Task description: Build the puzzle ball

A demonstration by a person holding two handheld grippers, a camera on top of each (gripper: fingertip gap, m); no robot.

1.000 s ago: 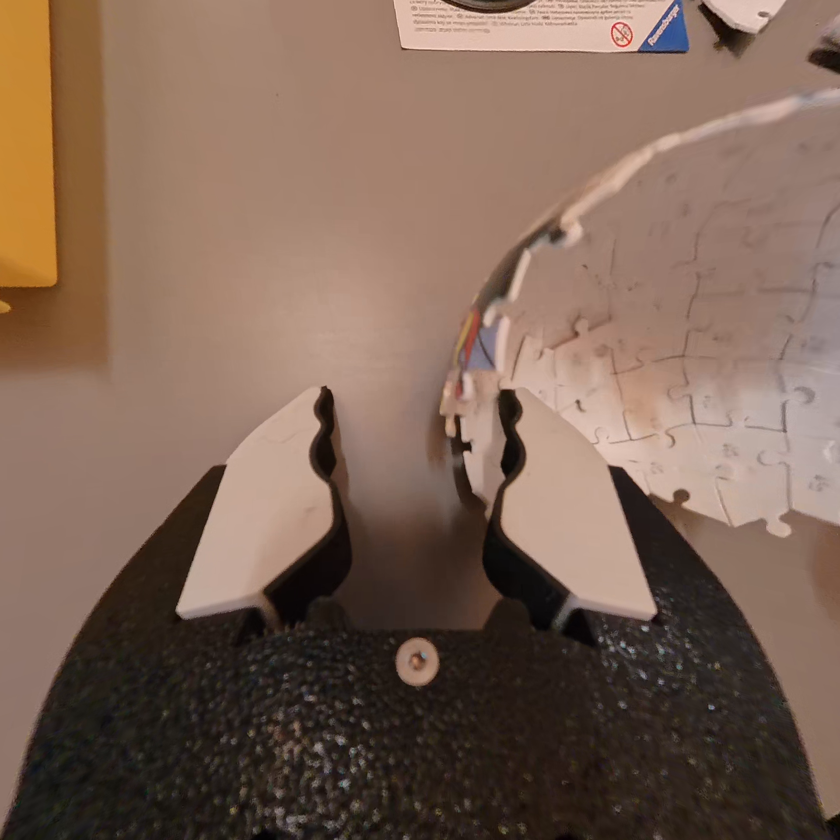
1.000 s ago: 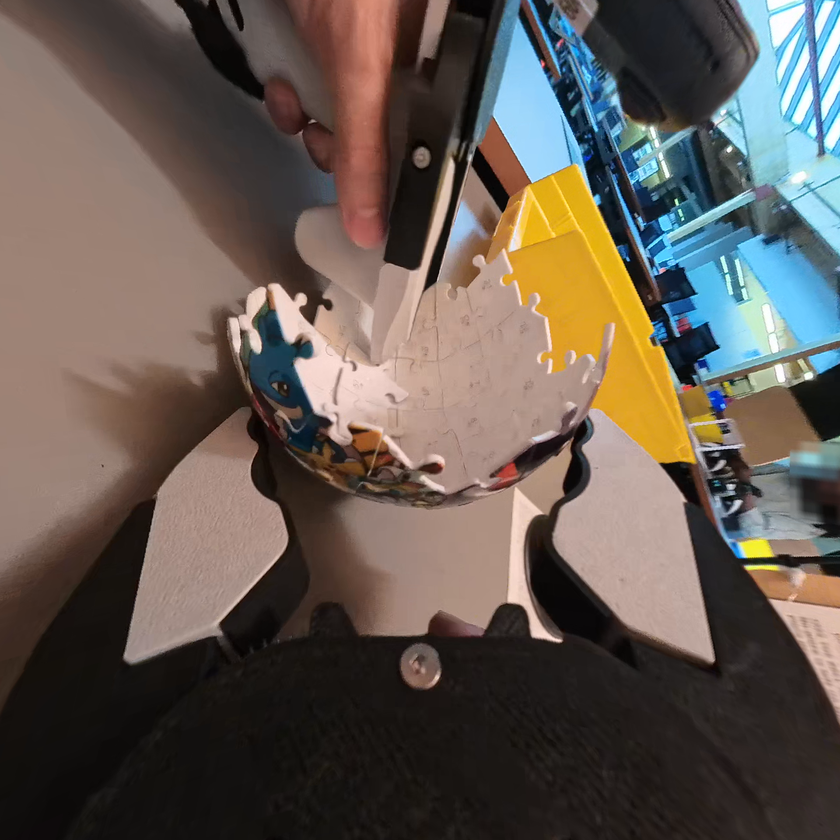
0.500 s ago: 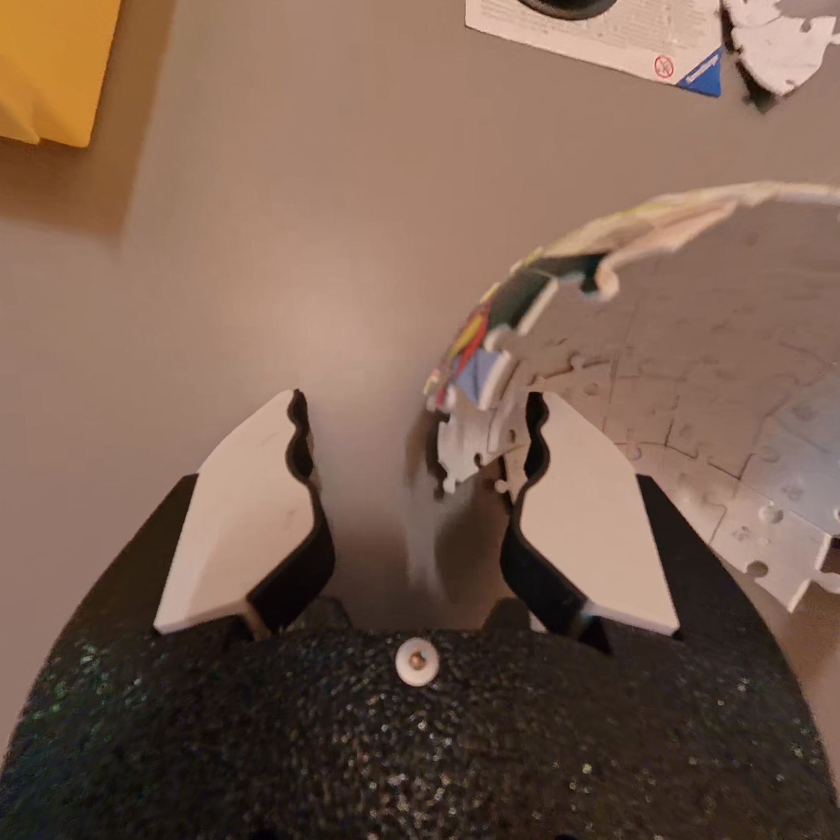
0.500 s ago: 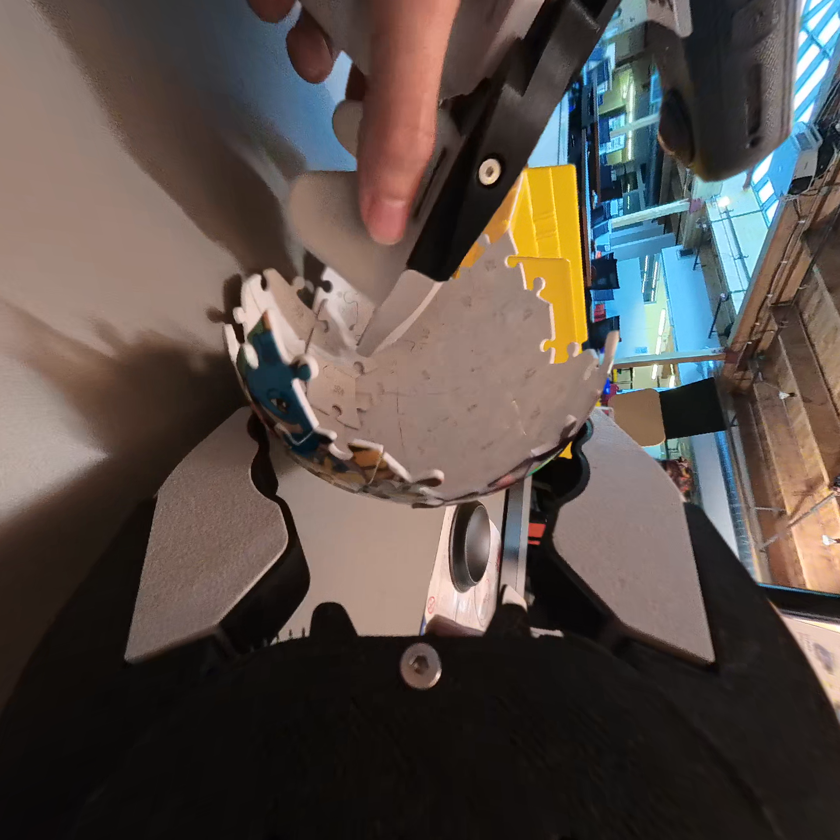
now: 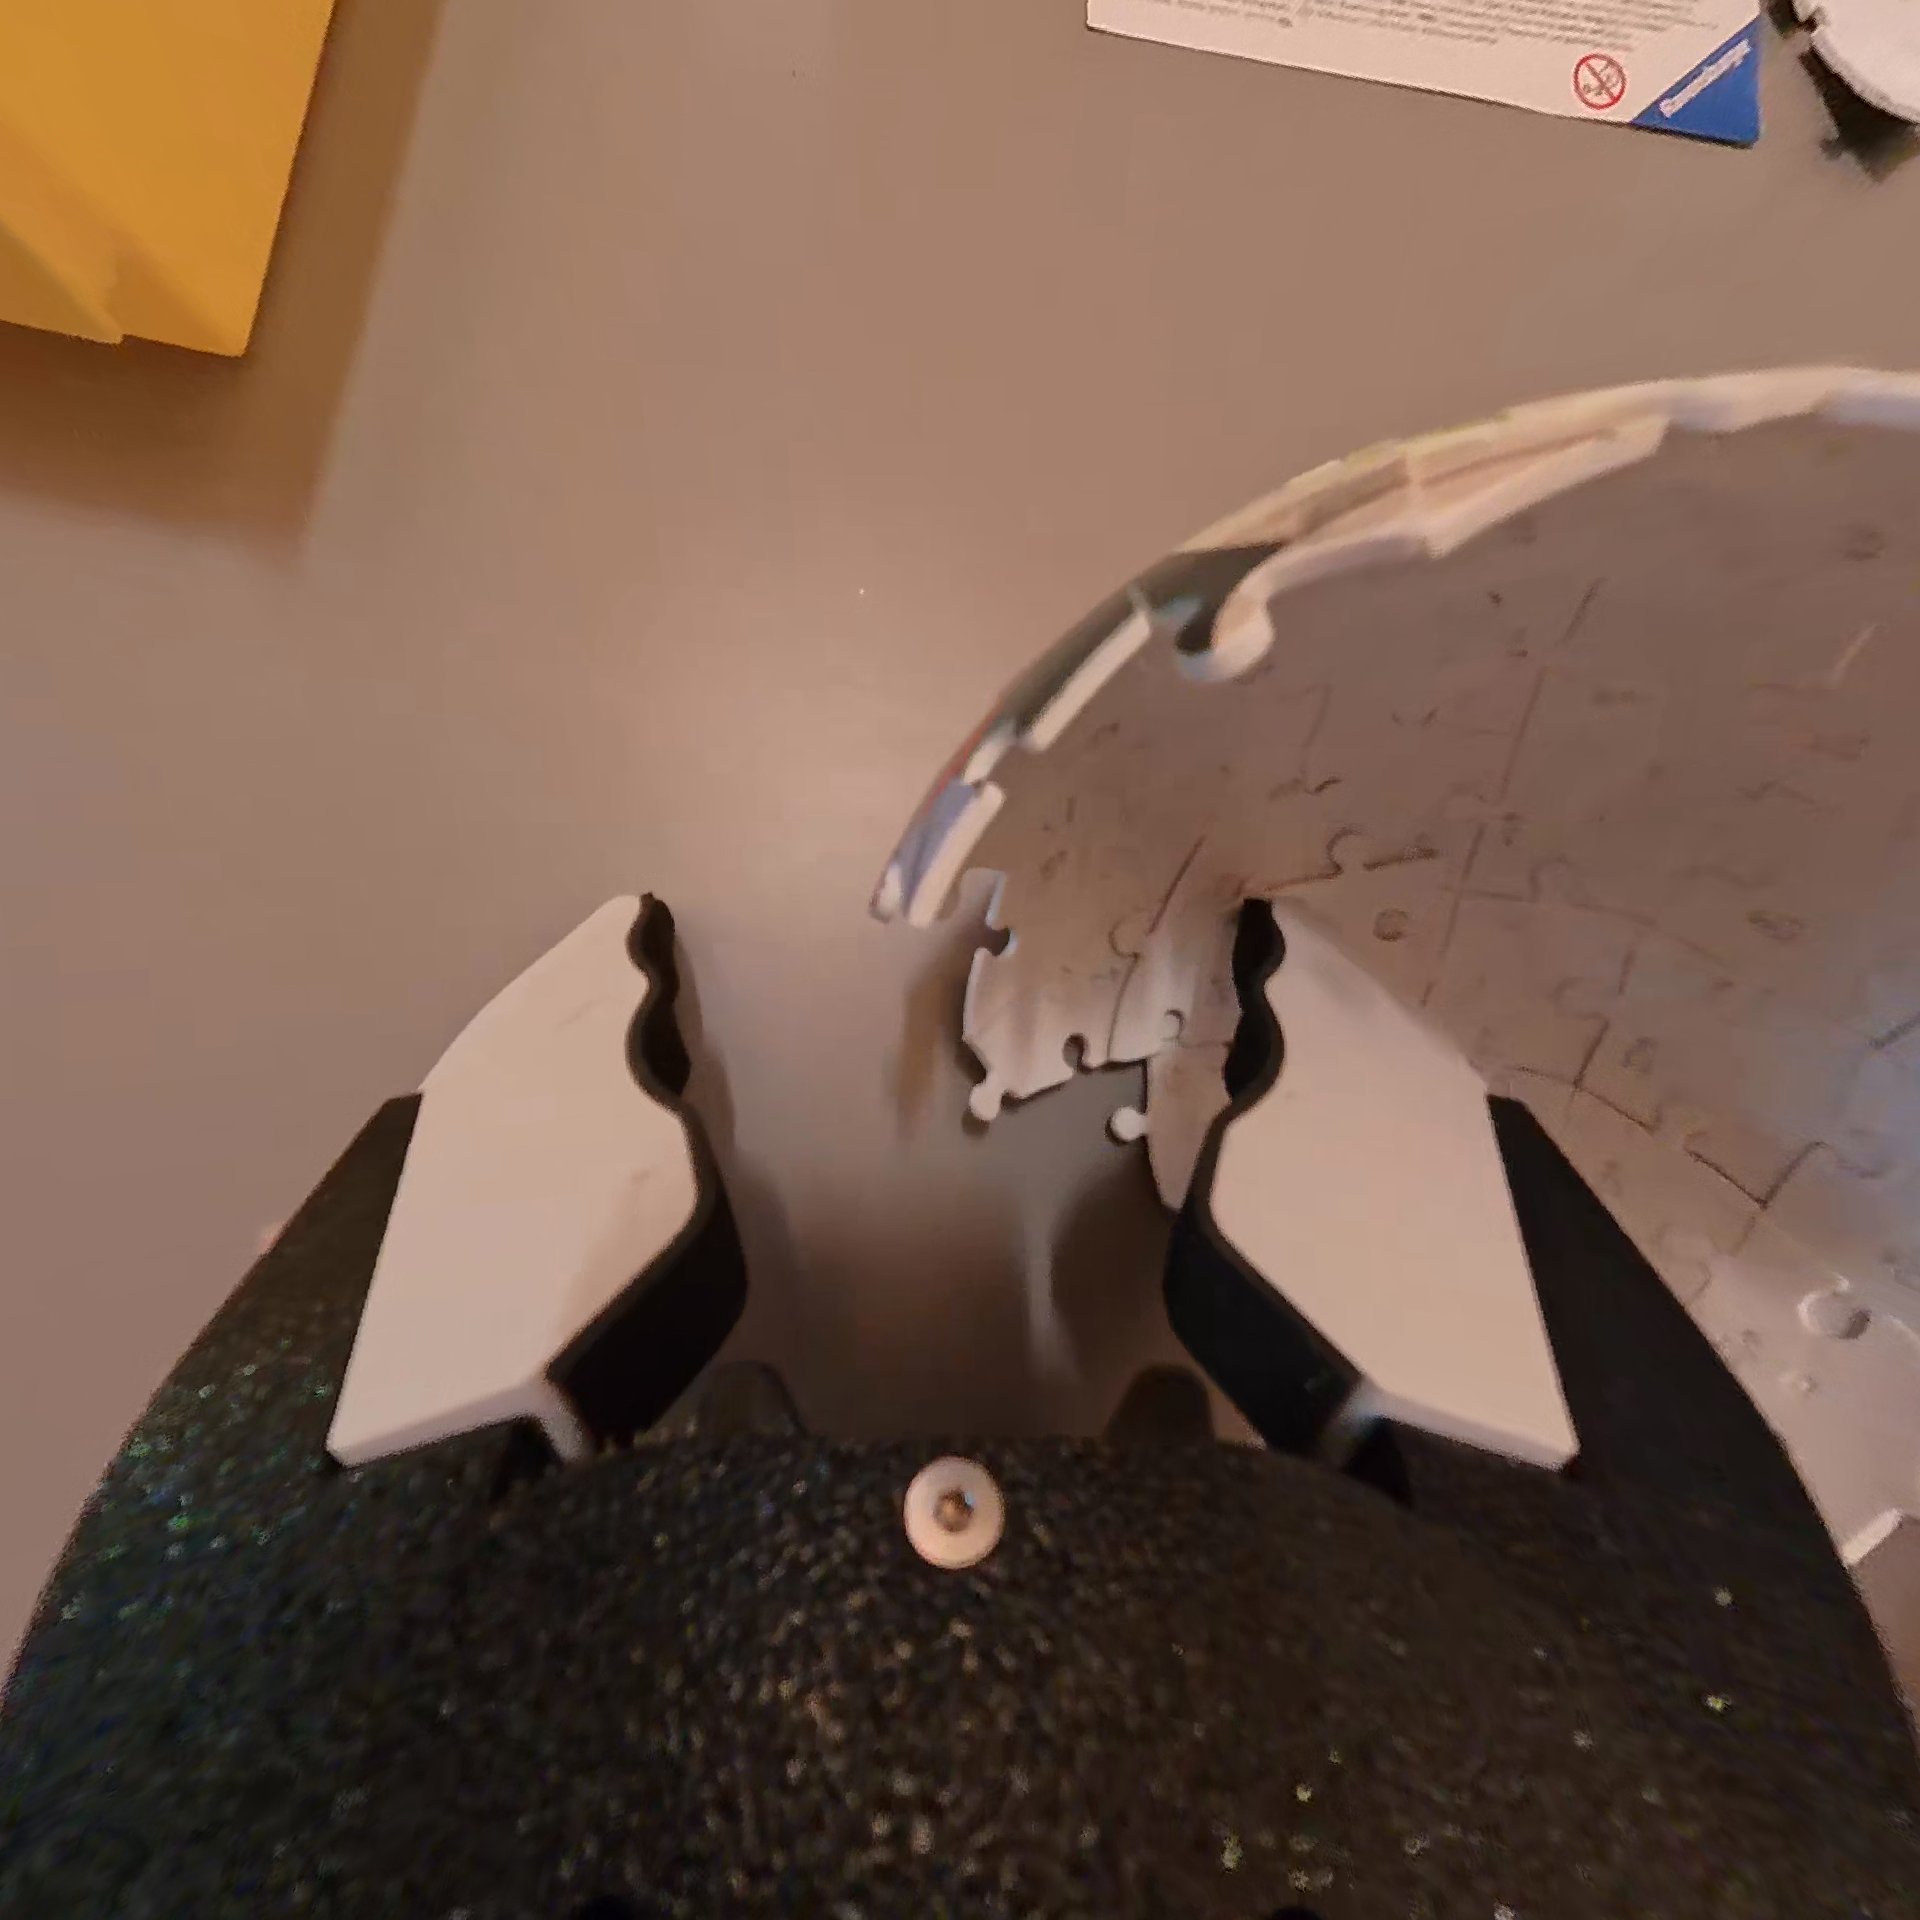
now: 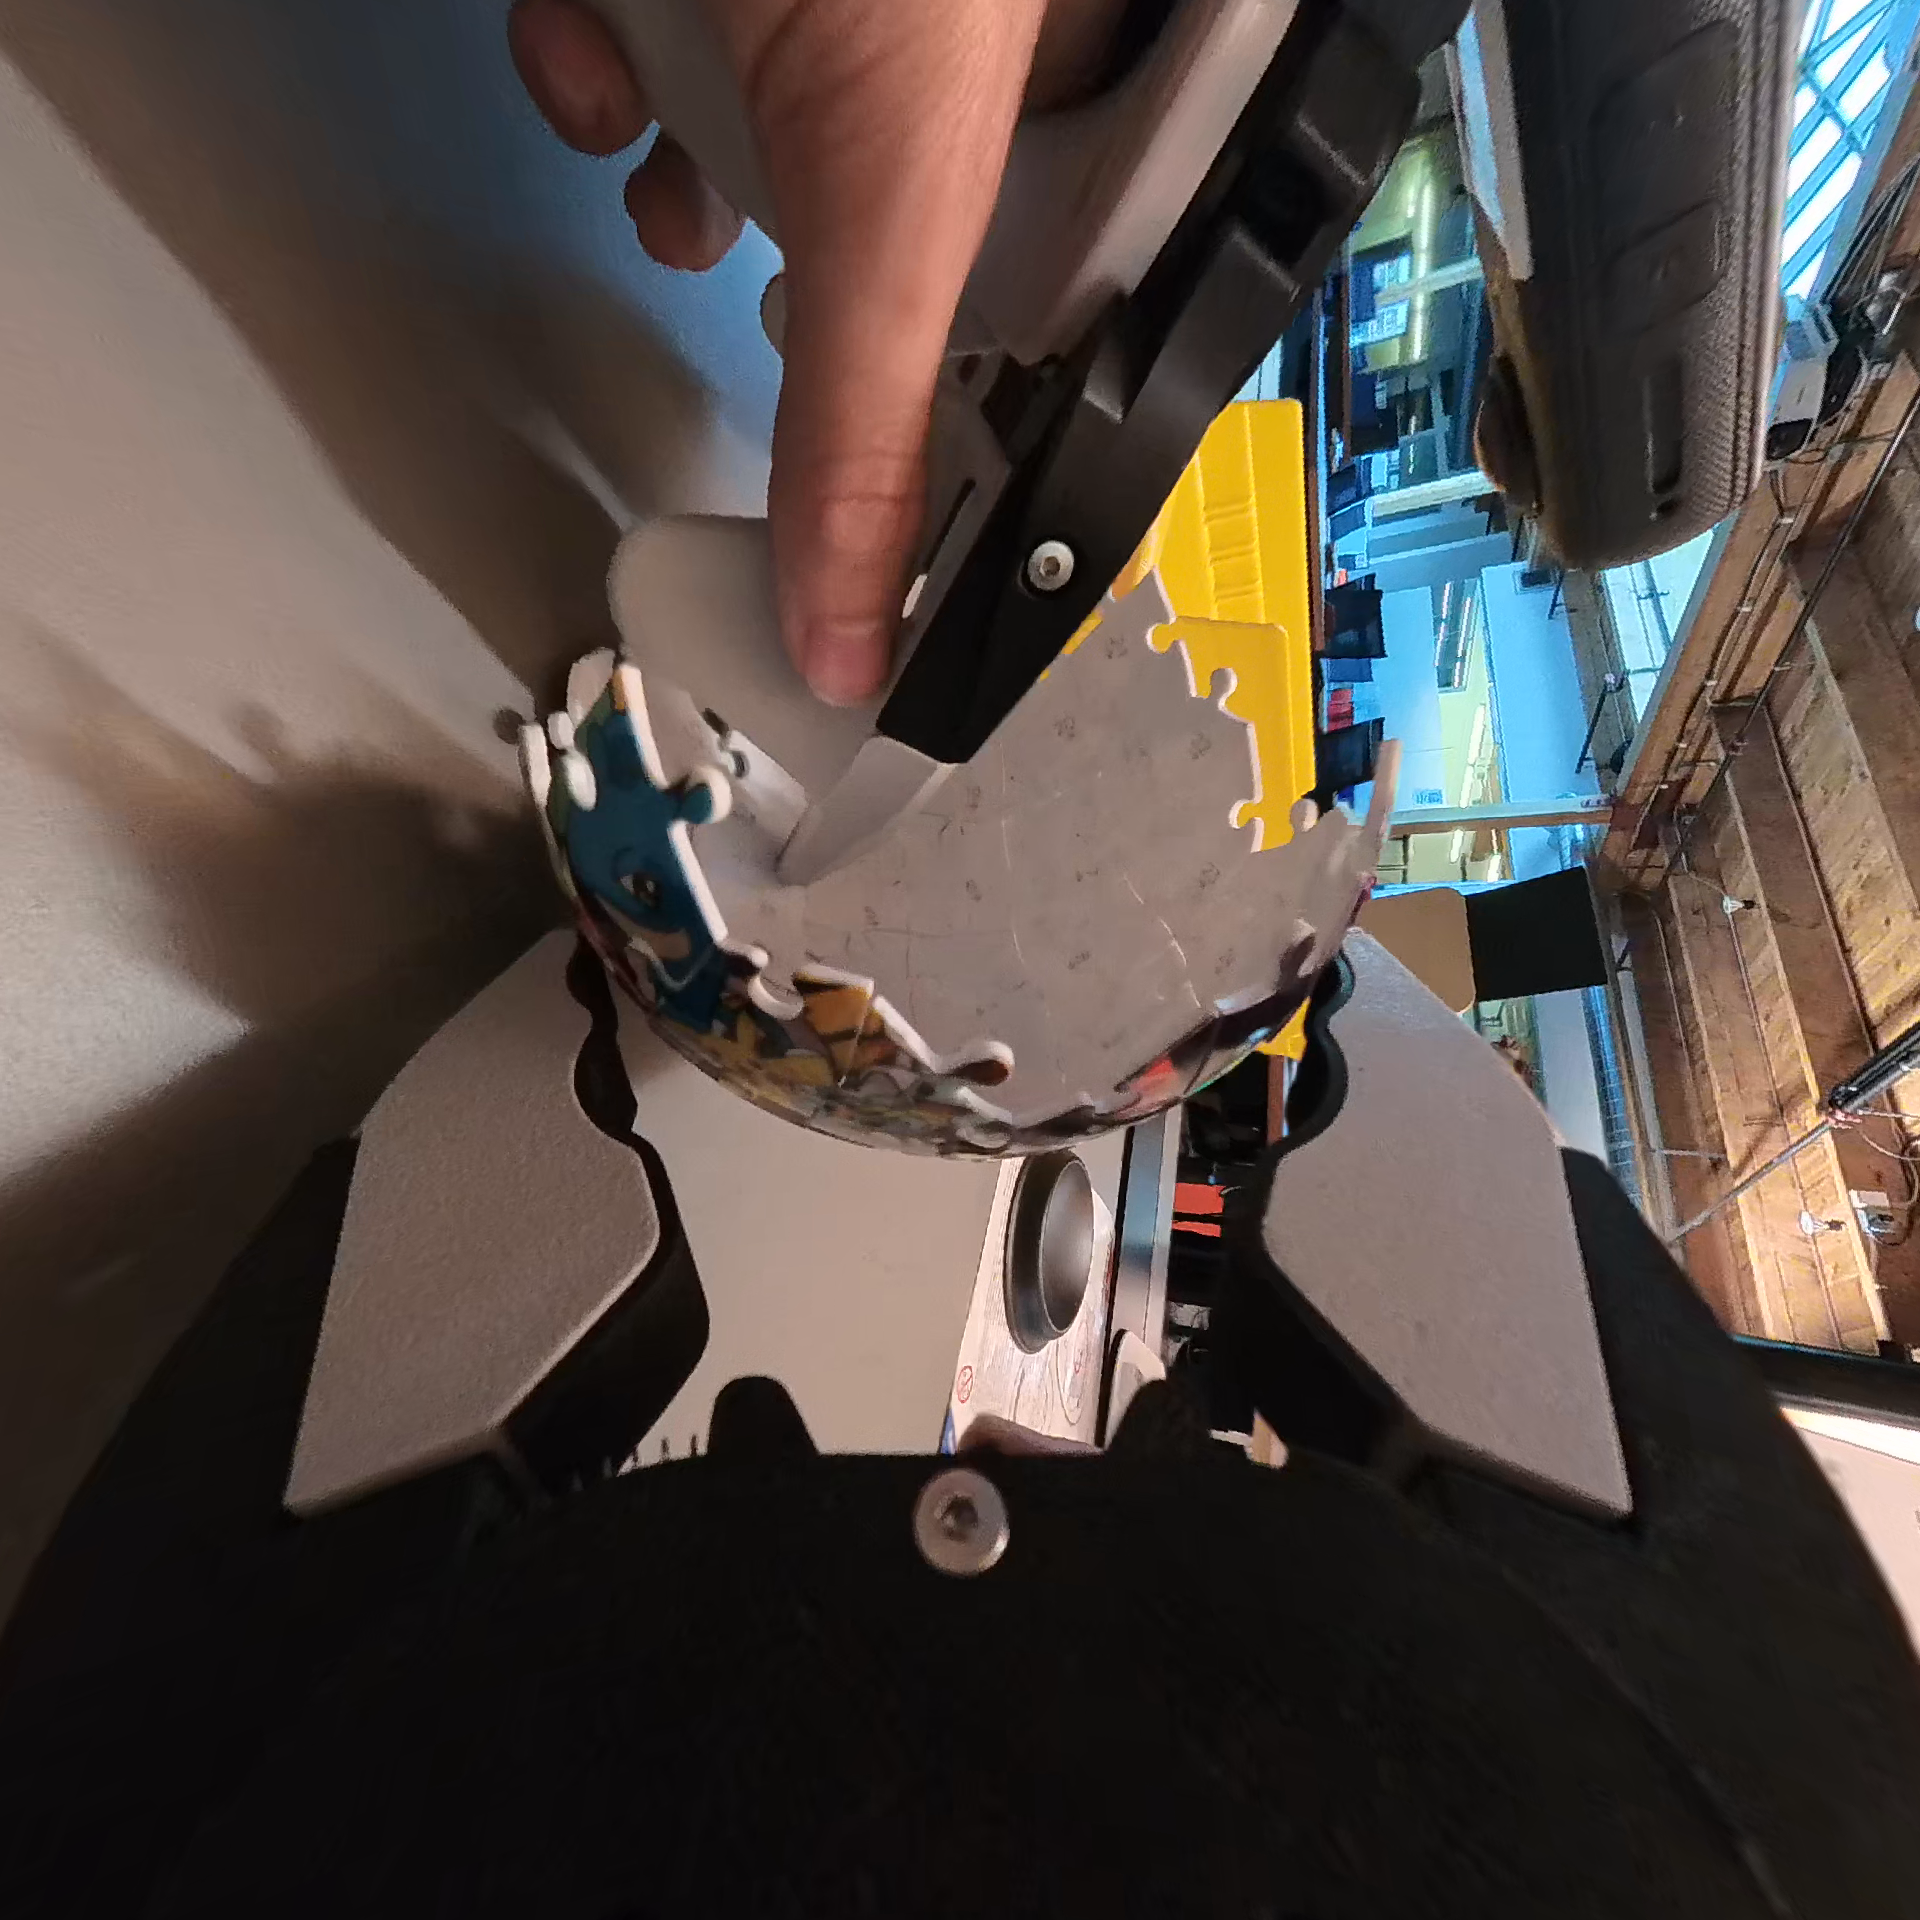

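The half-built puzzle ball is a bowl-shaped shell, white inside point(image 5: 1507, 883) and printed with colourful pictures outside point(image 6: 644, 883). My right gripper point(image 6: 966, 966) is shut on it, one finger on each side of the shell, and holds it above the grey table. My left gripper point(image 5: 951, 914) is open and holds nothing. The shell's jagged rim lies between its jaws, with the right finger point(image 5: 1351, 1143) against the white inside. In the right wrist view, the left gripper's finger point(image 6: 862, 810) reaches into the shell from above, with a person's hand point(image 6: 862, 364) on it.
A yellow bin point(image 5: 125, 156) stands at the far left of the grey table point(image 5: 623, 520). A printed leaflet point(image 5: 1403, 52) and another white puzzle section point(image 5: 1860, 62) lie at the far edge. Beyond the table are workshop shelves and a window point(image 6: 1766, 727). Both grippers' tips are roughly 25 cm from the white puzzle section point(image 5: 1860, 62).
My left gripper has opened wider and its right finger has slid further inside the shell. My right gripper has tilted the shell, so more of the room beyond shows.
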